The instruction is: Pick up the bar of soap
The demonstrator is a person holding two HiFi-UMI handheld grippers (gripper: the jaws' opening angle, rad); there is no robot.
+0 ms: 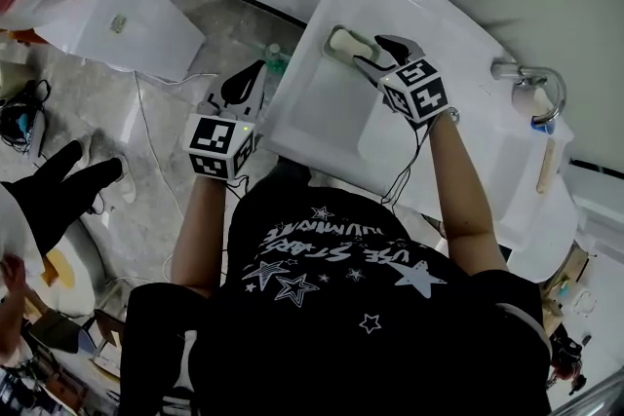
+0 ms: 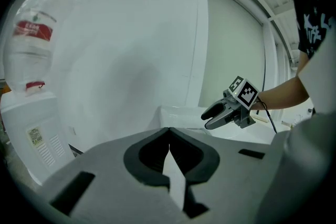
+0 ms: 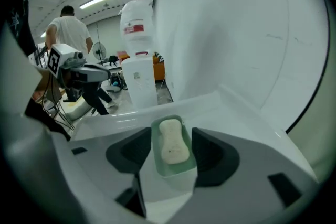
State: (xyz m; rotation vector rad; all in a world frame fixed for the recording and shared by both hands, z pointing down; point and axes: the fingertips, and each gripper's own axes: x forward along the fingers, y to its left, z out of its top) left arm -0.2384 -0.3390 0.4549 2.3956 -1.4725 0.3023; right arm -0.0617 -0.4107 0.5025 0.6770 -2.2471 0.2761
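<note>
A pale bar of soap lies in a light green dish on the far rim of a white sink; in the head view the soap shows at the sink's top left corner. My right gripper is open, its dark pads flanking the dish's near end on both sides; whether they touch it I cannot tell. From above, the right gripper points at the dish. My left gripper hangs off the sink's left edge, shut and empty, jaws meeting.
A white water dispenser with a bottle on top stands on the floor at left. A chrome faucet is at the sink's right end. One person's dark legs are at left; another in a white shirt stands behind.
</note>
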